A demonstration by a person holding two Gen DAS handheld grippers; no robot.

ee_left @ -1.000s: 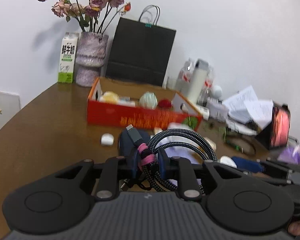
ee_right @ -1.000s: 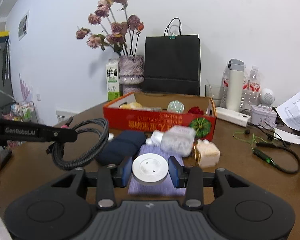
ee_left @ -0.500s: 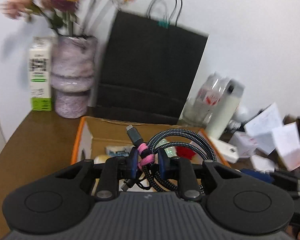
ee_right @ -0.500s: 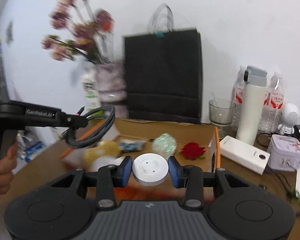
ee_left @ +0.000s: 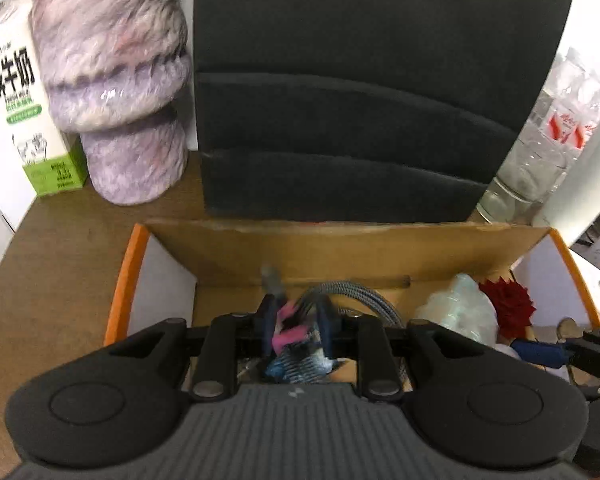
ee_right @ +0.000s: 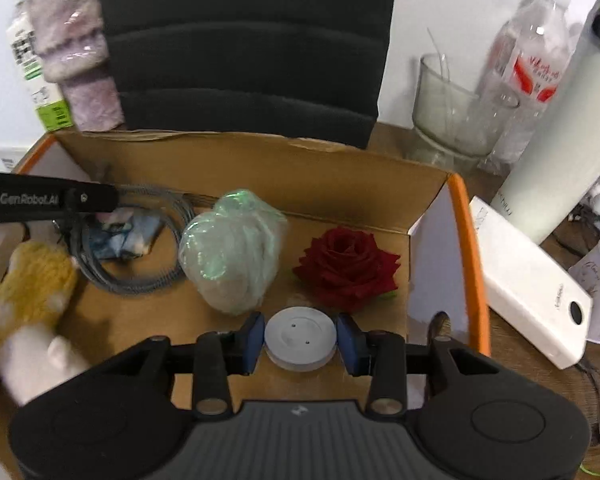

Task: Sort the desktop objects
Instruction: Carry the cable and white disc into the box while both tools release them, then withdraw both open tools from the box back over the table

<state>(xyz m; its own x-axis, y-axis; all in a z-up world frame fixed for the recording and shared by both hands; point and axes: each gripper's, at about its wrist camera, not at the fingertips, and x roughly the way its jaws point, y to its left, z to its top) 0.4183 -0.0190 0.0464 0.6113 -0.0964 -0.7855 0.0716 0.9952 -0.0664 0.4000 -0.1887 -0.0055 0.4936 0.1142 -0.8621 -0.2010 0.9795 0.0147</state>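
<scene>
My left gripper (ee_left: 296, 322) is shut on a coiled grey braided cable (ee_left: 364, 296) with a pink tie, held inside the orange cardboard box (ee_left: 128, 268). The cable also shows in the right wrist view (ee_right: 136, 280), resting on the box floor under the left gripper's arm (ee_right: 48, 200). My right gripper (ee_right: 300, 338) is shut on a round white disc (ee_right: 300, 336), low over the box (ee_right: 464, 220) near its front right. Inside the box lie a red rose (ee_right: 346, 266), a clear plastic-wrapped bundle (ee_right: 232, 252) and a yellow plush toy (ee_right: 28, 288).
Behind the box stand a black paper bag (ee_left: 360, 80), a purple vase (ee_left: 116, 80) and a milk carton (ee_left: 16, 92). To the right are a glass cup (ee_right: 448, 108), a water bottle (ee_right: 532, 60), a white flask (ee_right: 564, 132) and a white power bank (ee_right: 528, 284).
Both grippers have moved forward and down from in front of the box to inside it, each still holding its object. The cable now reaches the box floor.
</scene>
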